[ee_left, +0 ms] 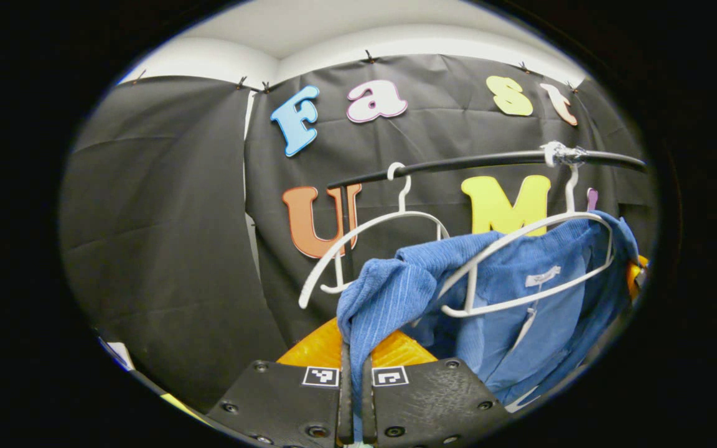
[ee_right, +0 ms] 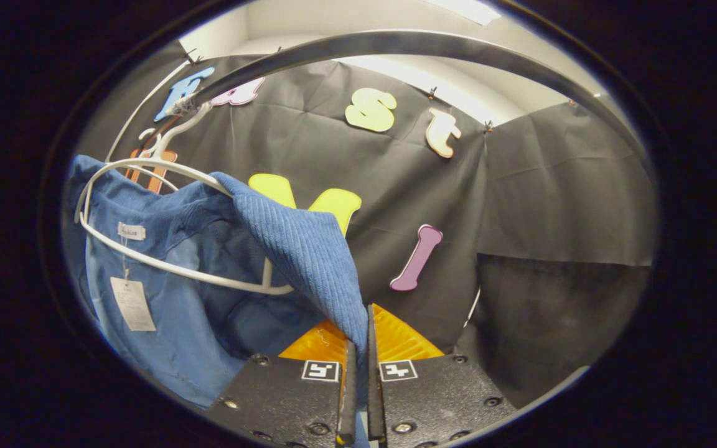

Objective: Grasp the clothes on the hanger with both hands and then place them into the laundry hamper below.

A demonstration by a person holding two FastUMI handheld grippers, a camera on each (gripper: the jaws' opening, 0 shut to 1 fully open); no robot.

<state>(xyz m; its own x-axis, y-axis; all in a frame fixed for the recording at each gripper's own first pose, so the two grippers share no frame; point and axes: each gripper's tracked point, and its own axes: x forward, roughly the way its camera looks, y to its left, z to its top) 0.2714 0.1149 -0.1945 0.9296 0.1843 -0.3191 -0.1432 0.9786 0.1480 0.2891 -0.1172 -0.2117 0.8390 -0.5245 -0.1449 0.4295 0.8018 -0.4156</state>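
Below the black rail (ee_left: 489,160), a blue garment (ee_left: 520,298) hangs on a white hanger (ee_left: 523,239), beside an empty hanger (ee_left: 371,239). Left claw (ee_left: 355,373) is closed tight on one shoulder fold; right claw (ee_right: 358,373) is pinched shut on the other shoulder, likely so both sides slip off evenly. Orange behind the claws may be the hamper; I cannot tell.

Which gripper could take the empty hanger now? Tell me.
Probably neither. The left gripper and right gripper each look shut on the blue garment. The empty hanger hangs clear beside it, so one must let go first.
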